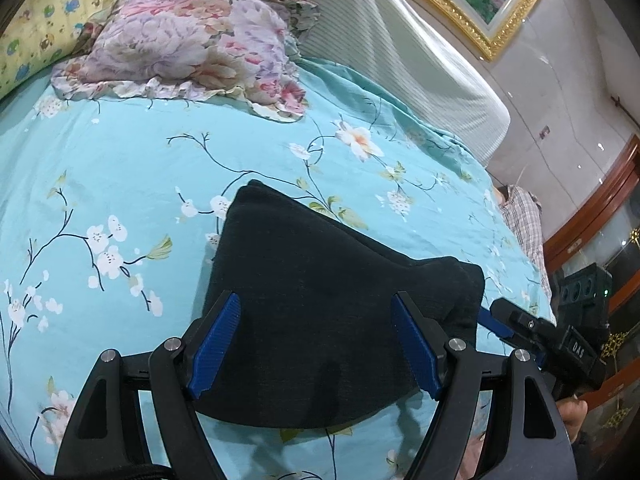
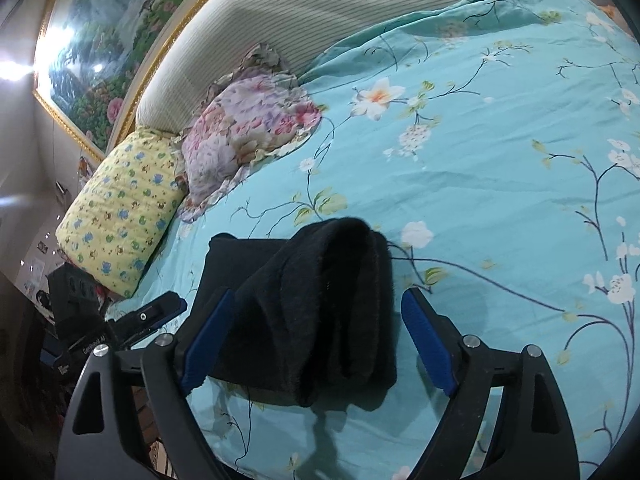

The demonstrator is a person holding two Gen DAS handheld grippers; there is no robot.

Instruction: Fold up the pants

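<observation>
The black pants (image 1: 320, 300) lie folded in a compact bundle on the turquoise floral bedsheet (image 1: 120, 168). My left gripper (image 1: 316, 312) is open, its blue pads wide apart above the bundle's near part. In the right wrist view the pants (image 2: 312, 304) show a thick rolled fold on their right side. My right gripper (image 2: 316, 312) is open, with the bundle between its blue fingers (image 2: 208, 336) and not gripped. The right gripper also shows at the left wrist view's right edge (image 1: 496, 316), beside the bundle's right corner.
A floral pillow (image 1: 188, 48) and a yellow patterned pillow (image 2: 120, 208) lie at the head of the bed by the striped headboard (image 1: 380, 32). A gold-framed painting (image 2: 104, 52) hangs above. The bed's right edge (image 1: 520, 240) drops toward wooden furniture.
</observation>
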